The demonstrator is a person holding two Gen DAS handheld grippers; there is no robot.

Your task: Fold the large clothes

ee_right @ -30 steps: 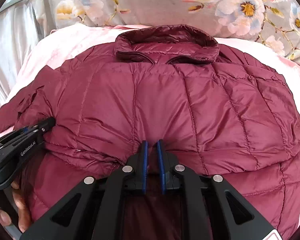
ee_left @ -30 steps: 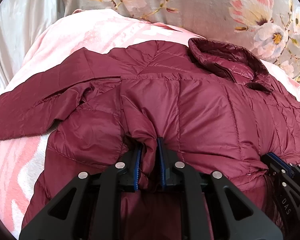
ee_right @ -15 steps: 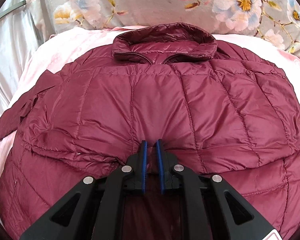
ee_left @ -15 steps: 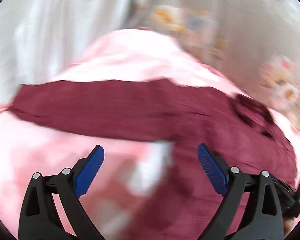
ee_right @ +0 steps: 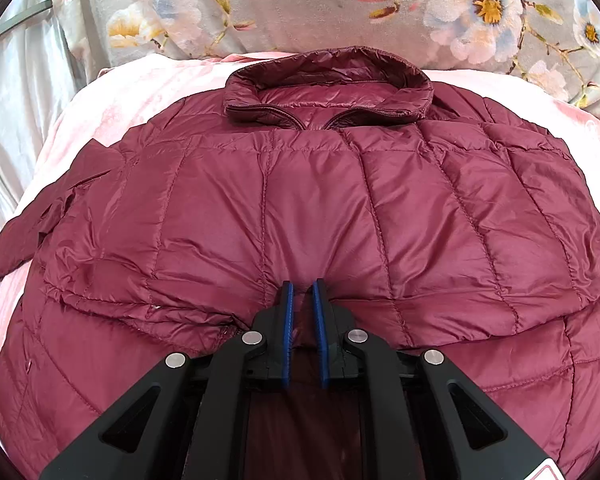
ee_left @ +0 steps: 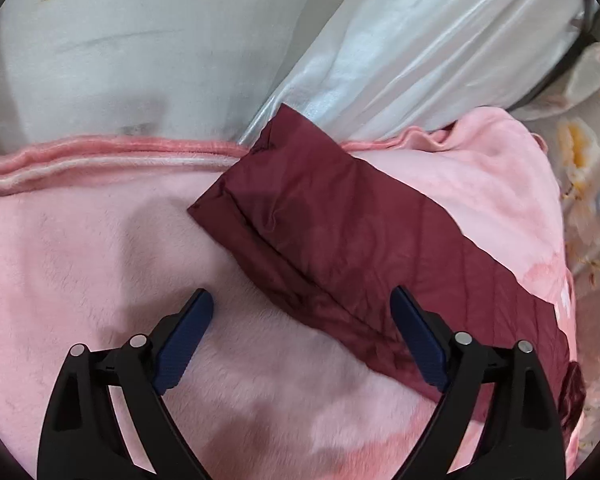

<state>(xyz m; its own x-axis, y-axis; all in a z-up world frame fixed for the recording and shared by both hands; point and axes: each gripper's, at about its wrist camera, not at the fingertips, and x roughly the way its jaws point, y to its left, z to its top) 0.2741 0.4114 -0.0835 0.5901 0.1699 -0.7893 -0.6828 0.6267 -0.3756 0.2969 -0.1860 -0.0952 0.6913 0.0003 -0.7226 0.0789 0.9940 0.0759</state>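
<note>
Nearest me, the right gripper [ee_right: 301,292] is clenched on the folded lower edge of the one maroon jacket [ee_right: 300,208], which lies on the pink blanket [ee_left: 80,248]. The hem looks doubled up over the body, so I'd judge one fold made. The left gripper [ee_left: 300,316] hangs released over the one outstretched sleeve [ee_left: 332,240], which is not yet folded in. Farther off, the collar [ee_right: 328,84] points toward the flowered bedding [ee_right: 300,4].
</note>
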